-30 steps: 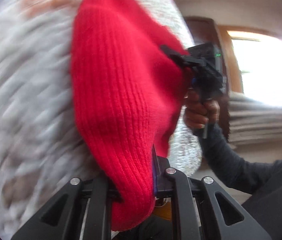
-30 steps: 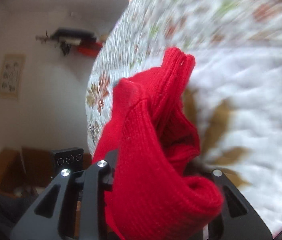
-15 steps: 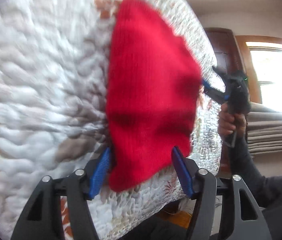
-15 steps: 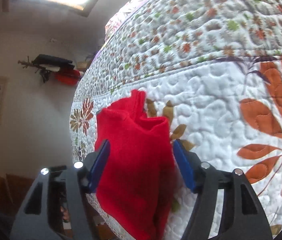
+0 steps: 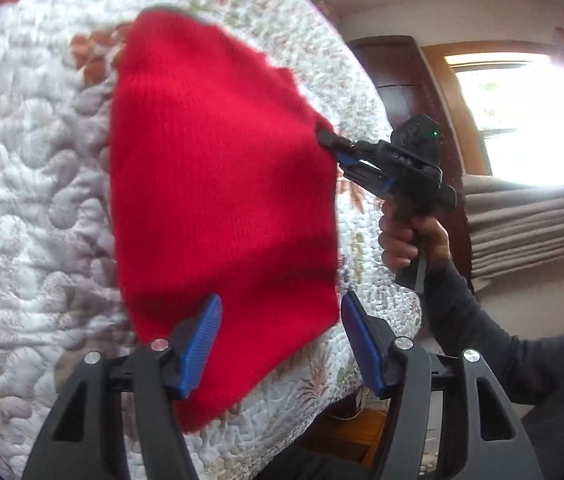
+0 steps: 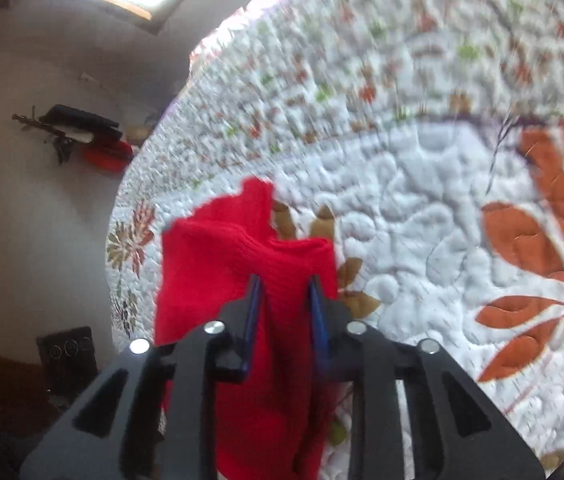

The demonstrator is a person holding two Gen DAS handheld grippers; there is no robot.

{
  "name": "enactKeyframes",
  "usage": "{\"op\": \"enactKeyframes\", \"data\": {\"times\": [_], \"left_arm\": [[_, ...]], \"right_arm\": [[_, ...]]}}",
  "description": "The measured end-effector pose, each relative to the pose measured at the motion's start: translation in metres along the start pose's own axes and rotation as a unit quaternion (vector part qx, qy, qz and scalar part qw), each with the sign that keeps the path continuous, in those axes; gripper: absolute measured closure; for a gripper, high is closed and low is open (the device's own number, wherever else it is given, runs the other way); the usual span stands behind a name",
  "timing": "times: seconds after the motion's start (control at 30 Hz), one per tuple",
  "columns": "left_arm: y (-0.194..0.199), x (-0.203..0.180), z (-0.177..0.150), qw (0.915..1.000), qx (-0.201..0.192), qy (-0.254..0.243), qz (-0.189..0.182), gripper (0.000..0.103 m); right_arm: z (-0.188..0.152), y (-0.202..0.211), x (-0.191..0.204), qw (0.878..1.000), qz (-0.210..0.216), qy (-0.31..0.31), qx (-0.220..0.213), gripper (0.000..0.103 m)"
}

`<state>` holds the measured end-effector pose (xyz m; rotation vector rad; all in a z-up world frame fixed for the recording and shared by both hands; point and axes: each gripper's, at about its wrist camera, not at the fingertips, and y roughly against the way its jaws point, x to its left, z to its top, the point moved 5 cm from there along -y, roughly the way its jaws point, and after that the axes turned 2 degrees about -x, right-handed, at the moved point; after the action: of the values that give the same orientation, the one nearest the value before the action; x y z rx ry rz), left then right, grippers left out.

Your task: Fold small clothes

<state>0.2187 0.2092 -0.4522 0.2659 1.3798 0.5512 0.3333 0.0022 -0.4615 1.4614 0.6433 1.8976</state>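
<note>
The red knit hat lay near the quilted bed's edge. The left claw gaped around its corner, gripping nothing; the right claw pinched a fold.

Two wrist fisheyes, close over quilt; both share red knit garment; left view faces right gripper.
</note>
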Motion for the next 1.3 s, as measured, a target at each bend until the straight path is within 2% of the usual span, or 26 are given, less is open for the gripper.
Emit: {"op": "enactKeyframes", "data": {"times": [0.1, 0.13, 0.2, 0.27, 0.3, 0.4, 0.5, 0.6, 0.7, 0.73, 0.8, 0.87, 0.93, 1.03, 1.1, 1.17, 1.2, 1.3], "left_arm": [[0.016, -0.008, 0.011, 0.9988, -0.033, 0.005, -0.034, 0.04], [0.02, -0.001, 0.018, 0.998, -0.045, 0.015, -0.042, 0.04], [0.021, 0.014, 0.024, 0.9964, -0.053, 0.032, -0.058, 0.04], [0.007, 0.033, 0.031, 0.9972, -0.043, 0.049, -0.035, 0.04], [0.001, 0.039, 0.029, 0.9978, -0.035, 0.049, -0.027, 0.042], [-0.003, 0.052, 0.025, 0.9969, -0.033, 0.066, -0.027, 0.048], [0.008, 0.038, 0.024, 0.9974, -0.042, 0.055, -0.017, 0.043], [0.019, 0.013, 0.011, 0.9975, -0.051, 0.036, -0.033, 0.041], [0.01, 0.02, 0.002, 0.998, -0.043, 0.046, -0.005, 0.04], [0.003, 0.03, 0.002, 0.9973, -0.042, 0.059, 0.005, 0.04], [-0.005, 0.038, 0.002, 0.9966, -0.043, 0.07, 0.005, 0.042], [-0.005, 0.031, 0.003, 0.9968, -0.043, 0.067, 0.01, 0.042], [0.003, 0.011, -0.001, 0.9972, -0.047, 0.056, -0.012, 0.041], [0.01, 0.001, -0.019, 0.9974, -0.046, 0.049, -0.025, 0.038], [0.003, 0.012, -0.033, 0.9977, -0.029, 0.06, -0.01, 0.038], [-0.014, 0.029, -0.046, 0.9971, -0.004, 0.074, 0.019, 0.038], [-0.016, 0.035, -0.052, 0.9964, 0.002, 0.081, 0.025, 0.039], [-0.017, 0.035, -0.055, 0.9959, 0.001, 0.083, 0.036, 0.038]], "right_arm": [[-0.003, 0.019, 0.014, 0.999, 0.039, -0.013, -0.018, 0.076], [-0.009, 0.015, 0.018, 0.998, 0.059, -0.015, -0.002, 0.076], [-0.019, 0.001, 0.018, 0.998, 0.062, -0.011, 0.026, 0.076], [-0.027, -0.019, 0.008, 0.998, 0.046, -0.018, 0.041, 0.088], [-0.025, -0.019, -0.003, 0.998, 0.036, -0.026, 0.037, 0.103], [-0.018, -0.005, -0.029, 0.997, 0.036, -0.07, 0.011, 0.101], [-0.026, 0.021, -0.016, 0.998, 0.047, -0.051, -0.003, 0.093], [-0.055, 0.032, 0.006, 0.997, 0.074, -0.033, 0.019, 0.093], [-0.086, 0.012, 0.002, 0.997, 0.048, -0.021, 0.059, 0.093], [-0.088, 0.006, -0.006, 0.997, 0.043, -0.03, 0.061, 0.103], [-0.086, 0.002, -0.02, 0.997, 0.028, -0.043, 0.053, 0.103], [-0.082, 0.015, -0.025, 0.998, 0.015, -0.057, 0.032, 0.103], [-0.084, 0.032, -0.014, 0.999, 0.021, -0.044, 0.023, 0.094], [-0.108, 0.039, 0.006, 0.998, 0.043, -0.028, 0.045, 0.094], [-0.129, 0.03, 0.002, 0.996, 0.045, -0.031, 0.076, 0.094], [-0.139, 0.013, -0.009, 0.994, 0.027, -0.046, 0.099, 0.096], [-0.142, 0.011, -0.015, 0.994, 0.017, -0.05, 0.099, 0.103], [-0.139, 0.017, -0.028, 0.994, 0.009, -0.075, 0.085, 0.103]]}}
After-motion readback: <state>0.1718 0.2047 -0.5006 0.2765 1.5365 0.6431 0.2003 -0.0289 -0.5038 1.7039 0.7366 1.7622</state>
